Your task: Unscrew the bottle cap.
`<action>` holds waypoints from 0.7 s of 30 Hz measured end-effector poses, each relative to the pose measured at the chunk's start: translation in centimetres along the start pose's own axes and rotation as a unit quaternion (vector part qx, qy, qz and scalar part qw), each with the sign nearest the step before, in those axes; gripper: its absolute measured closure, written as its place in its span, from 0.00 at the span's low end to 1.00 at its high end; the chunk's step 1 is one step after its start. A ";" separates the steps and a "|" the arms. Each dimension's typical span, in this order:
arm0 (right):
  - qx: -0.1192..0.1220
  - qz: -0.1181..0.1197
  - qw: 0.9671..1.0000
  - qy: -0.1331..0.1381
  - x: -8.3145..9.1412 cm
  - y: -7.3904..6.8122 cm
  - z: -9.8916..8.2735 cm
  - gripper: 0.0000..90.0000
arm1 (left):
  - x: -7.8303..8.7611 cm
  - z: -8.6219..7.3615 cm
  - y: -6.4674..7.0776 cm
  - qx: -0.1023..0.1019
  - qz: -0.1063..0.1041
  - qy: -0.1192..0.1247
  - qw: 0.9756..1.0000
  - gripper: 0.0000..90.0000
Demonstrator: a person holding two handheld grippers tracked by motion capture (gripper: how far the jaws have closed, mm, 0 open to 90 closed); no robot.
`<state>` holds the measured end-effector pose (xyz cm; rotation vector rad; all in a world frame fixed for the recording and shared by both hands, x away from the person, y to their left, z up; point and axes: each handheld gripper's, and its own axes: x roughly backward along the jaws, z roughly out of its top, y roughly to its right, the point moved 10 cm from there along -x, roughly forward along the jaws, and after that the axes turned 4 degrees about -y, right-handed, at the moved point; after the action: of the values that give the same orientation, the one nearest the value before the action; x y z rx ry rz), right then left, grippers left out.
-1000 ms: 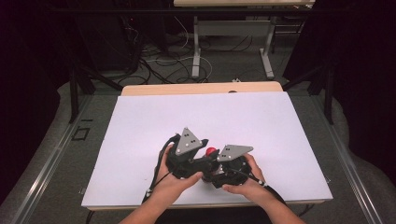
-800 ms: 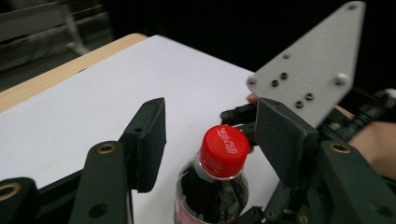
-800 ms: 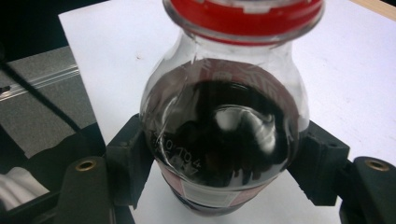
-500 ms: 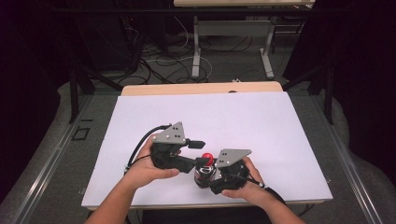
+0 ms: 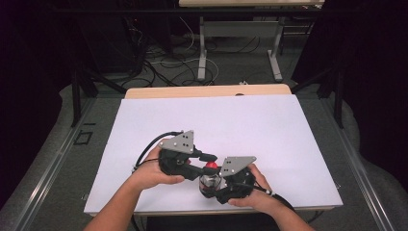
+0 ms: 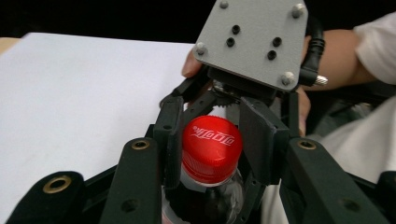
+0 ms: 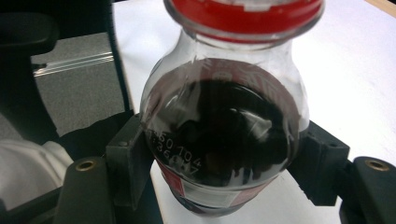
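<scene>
Gripping the clear plastic cola bottle [image 7: 219, 135] with dark drink inside, the right gripper [image 5: 226, 185] has its fingers [image 7: 128, 161] clamped on the bottle's shoulder, one pad on each side, just above the label. The bottle sits near the 6 o'clock edge of the white-covered table [image 5: 240, 125], held between both hands.

The left gripper [image 5: 190, 161] comes in from 9 o'clock. Its fingers [image 6: 170, 135] flank the red screw cap [image 6: 211, 148]; in the left gripper view the left pad looks in contact with the cap, while the right pad sits just beside it. I can't tell whether the clamp is fully made. The right gripper's grey three-cornered plate [image 6: 252, 42] shows right behind the cap, at 12 o'clock in that view.

Step in hand, as I read it: cap removal, with the right side as the vise and the left side as the wrench, at grasp stage.

Next move calls for:
- a firm squeeze on the cap's ribbed skirt, not the top edge
- rotating the left gripper about the bottle axis, in the unscrewing direction
- the right gripper keeping the bottle from spinning, since the rounded shoulder gives poor purchase

Risk: the carbonated drink may foam, so go slow on the first turn.
</scene>
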<state>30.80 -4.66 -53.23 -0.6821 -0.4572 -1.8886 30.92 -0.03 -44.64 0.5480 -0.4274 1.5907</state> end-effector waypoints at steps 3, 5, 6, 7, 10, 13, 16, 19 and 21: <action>-0.024 -0.021 1.000 -0.001 0.0 0.8 -0.1 0.34 | -0.6 0.3 -0.6 0.043 0.077 0.016 0.996 0.68; -0.033 -0.035 0.999 -0.009 0.1 1.3 -0.2 0.34 | -0.8 0.4 -0.6 0.048 0.099 0.016 0.994 0.68; -0.035 -0.046 0.998 -0.006 0.1 1.6 -0.2 0.34 | -1.0 0.5 -0.6 0.064 0.120 0.023 0.990 0.68; -0.035 -0.046 0.998 -0.006 0.1 1.6 -0.2 0.34 | -1.1 0.5 -0.7 0.071 0.138 0.025 0.988 0.68; -0.041 -0.057 0.997 -0.011 0.2 2.0 -0.4 0.34 | -1.5 0.6 -0.8 0.106 0.182 0.037 0.977 0.69; -0.044 -0.069 0.997 -0.015 0.0 2.3 -0.6 0.34 | -2.0 0.6 -0.6 0.121 0.228 0.038 0.965 0.68; -0.048 -0.069 0.996 -0.015 0.0 2.3 -0.7 0.34 | -2.2 0.7 -0.6 0.133 0.243 0.039 0.960 0.68; -0.052 -0.070 0.996 -0.016 0.0 2.4 -0.7 0.34 | -2.1 0.7 -0.7 0.139 0.242 0.040 0.959 0.68; -0.052 -0.066 0.996 -0.018 0.1 2.3 -0.7 0.34 | -2.0 0.7 -0.7 0.133 0.239 0.034 0.961 0.67</action>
<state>32.74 -6.04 -53.73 -0.7709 -0.4390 -2.0384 31.76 -1.99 -45.27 0.6219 -0.3073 2.1464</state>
